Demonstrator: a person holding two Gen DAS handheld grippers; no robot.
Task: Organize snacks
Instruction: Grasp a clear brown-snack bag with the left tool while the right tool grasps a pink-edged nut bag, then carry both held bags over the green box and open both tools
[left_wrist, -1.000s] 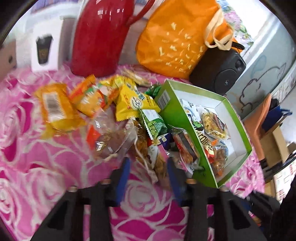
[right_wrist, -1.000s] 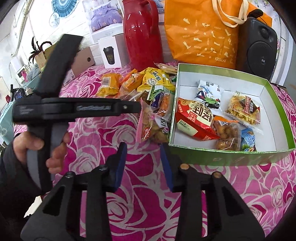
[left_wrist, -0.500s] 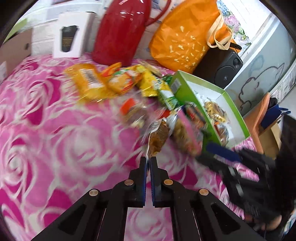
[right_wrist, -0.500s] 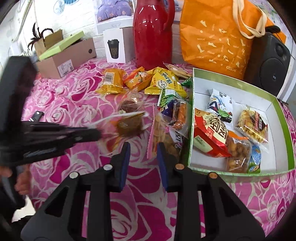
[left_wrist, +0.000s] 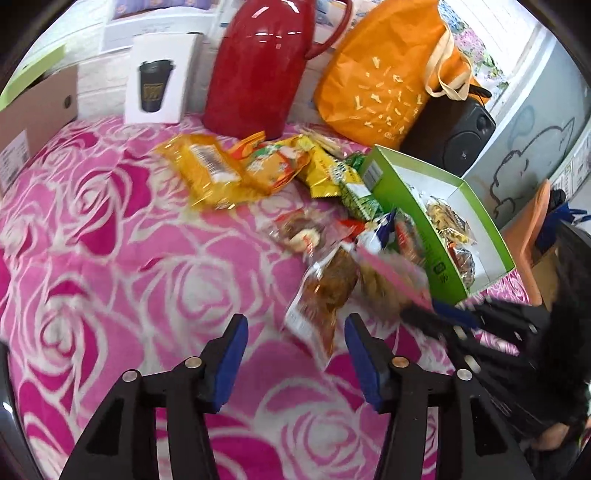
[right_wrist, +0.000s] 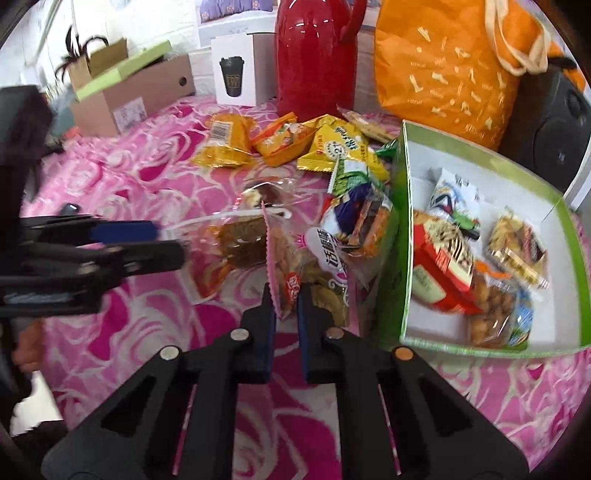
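Pinching the near end of a pink-edged snack bag (right_wrist: 295, 273), the right tongs (right_wrist: 282, 314) hold it lengthwise pointing away; left tongs (left_wrist: 295, 350) gape apart.

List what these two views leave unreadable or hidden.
- Left wrist view: the right tool is motion-blurred, so its grip is unclear there.
- Right wrist view: the left tool is blurred.
- Right wrist view: the pink-edged snack bag lower edge sits behind the tool's pads.
- Package print: too small.

Snack pile (right_wrist: 295, 177) lies left of box (right_wrist: 402, 236).
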